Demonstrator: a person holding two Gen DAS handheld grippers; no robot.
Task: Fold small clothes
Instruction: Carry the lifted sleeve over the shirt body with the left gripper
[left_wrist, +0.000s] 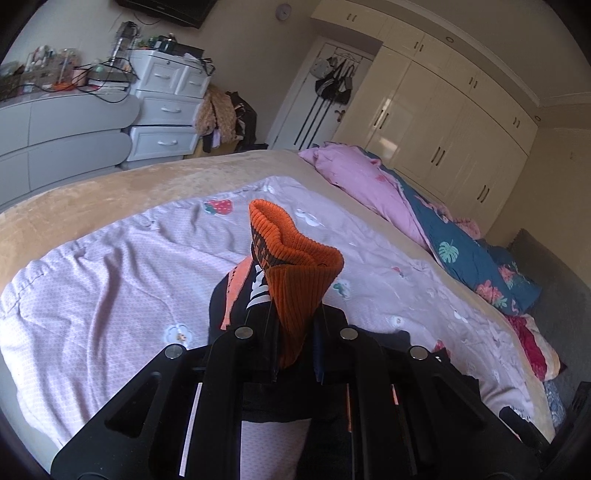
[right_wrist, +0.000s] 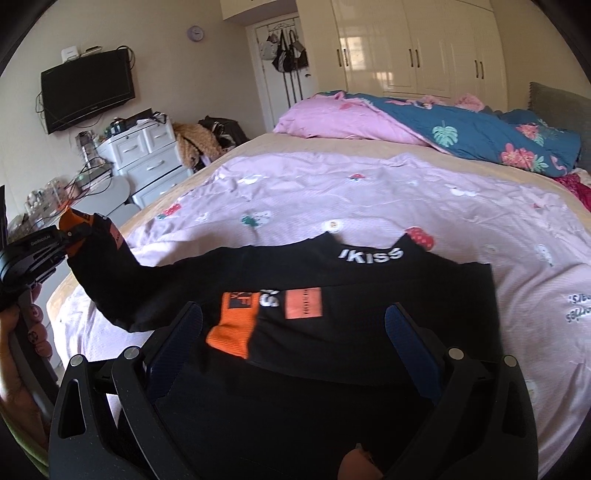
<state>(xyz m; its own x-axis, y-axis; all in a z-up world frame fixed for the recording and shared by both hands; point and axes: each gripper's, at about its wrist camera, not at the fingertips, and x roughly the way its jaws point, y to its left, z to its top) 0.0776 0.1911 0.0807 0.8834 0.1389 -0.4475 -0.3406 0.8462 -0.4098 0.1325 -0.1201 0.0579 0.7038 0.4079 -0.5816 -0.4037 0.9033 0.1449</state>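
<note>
Black sweater (right_wrist: 369, 314) with orange patches lies flat on lilac sheet (right_wrist: 369, 192) of bed, left gripper (left_wrist: 295, 332) closed tight on orange cuff (left_wrist: 295, 280), sleeve lifted at left, right gripper (right_wrist: 295, 328) wide open above sweater, holding nothing.

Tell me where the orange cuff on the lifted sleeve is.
In the left view the orange cuff is pinched in the left gripper, raised above the lilac sheet.
</note>
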